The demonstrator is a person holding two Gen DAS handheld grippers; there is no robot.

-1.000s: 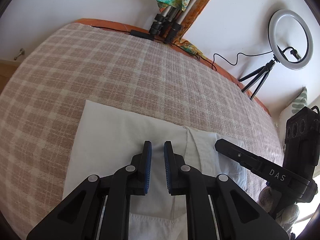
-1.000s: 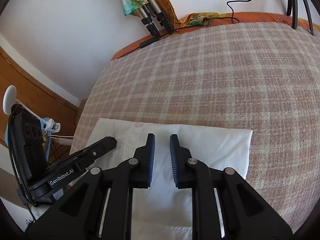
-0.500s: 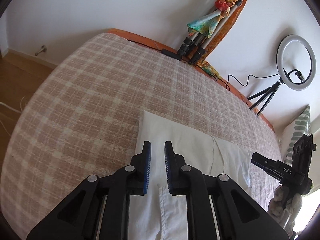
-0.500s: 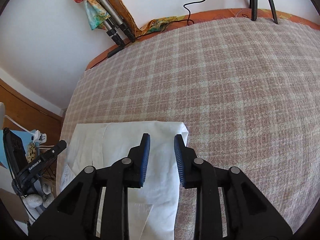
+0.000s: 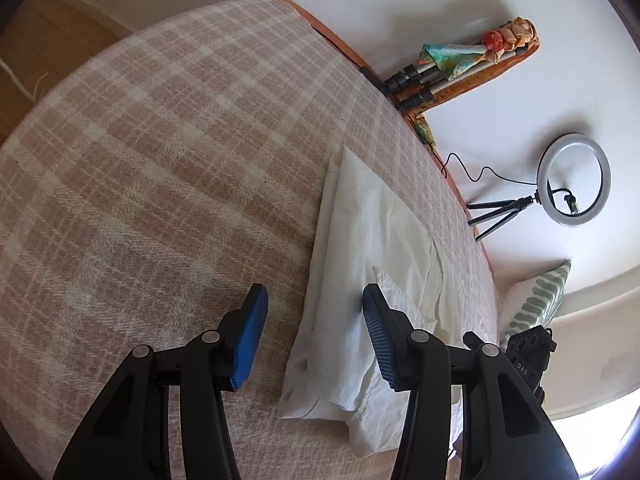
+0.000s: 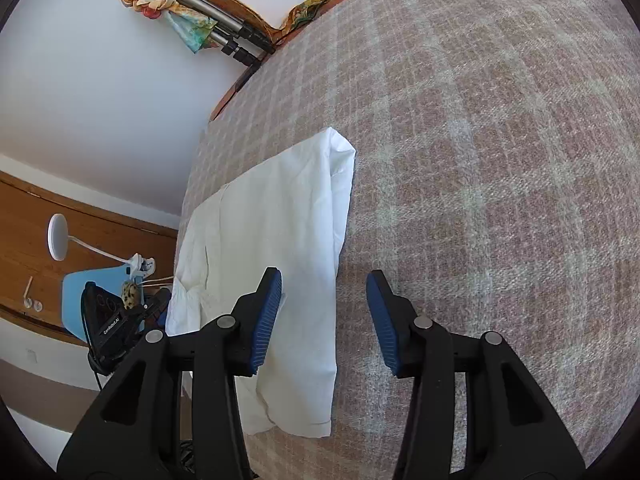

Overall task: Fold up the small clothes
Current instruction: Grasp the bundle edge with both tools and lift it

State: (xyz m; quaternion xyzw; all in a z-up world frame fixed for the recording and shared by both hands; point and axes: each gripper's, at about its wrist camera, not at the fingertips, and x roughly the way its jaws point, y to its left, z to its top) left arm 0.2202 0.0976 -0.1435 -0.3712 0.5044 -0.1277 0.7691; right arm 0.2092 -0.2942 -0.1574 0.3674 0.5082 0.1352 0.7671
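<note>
- A folded white garment (image 5: pixel 360 280) lies flat on a bed covered by a pink-and-cream plaid blanket (image 5: pixel 160 160), its layered edges stacked in a long, narrow bundle.
- The left gripper (image 5: pixel 314 318) hovers over the garment's near end, its jaws having just been opening; they stand apart and grip nothing, one blue pad (image 5: pixel 248 336) above bare blanket and the other above the cloth's edge.
- Seen from the right wrist camera, the right gripper (image 6: pixel 324 320) has likewise just been spreading and is released, straddling the opposite long edge of the white garment (image 6: pixel 280 240): one pad over the fabric, one over the plaid blanket (image 6: pixel 500 160).
- Neither set of pads presses on the cloth.
- Behind the bed, against a white wall, a ring light (image 5: pixel 574 180) stands on a small tripod, its black cable trailing toward the mattress edge.
- Folded tripod legs (image 5: pixel 416 80) wrapped in a colourful scarf lean in the corner.
- A striped green-and-white cushion (image 5: pixel 536 300) sits at the far right of the left wrist view.
- A white desk lamp (image 6: pixel 58 236) and a light blue chair (image 6: pixel 96 292) appear beyond the bed in the right wrist view.
</note>
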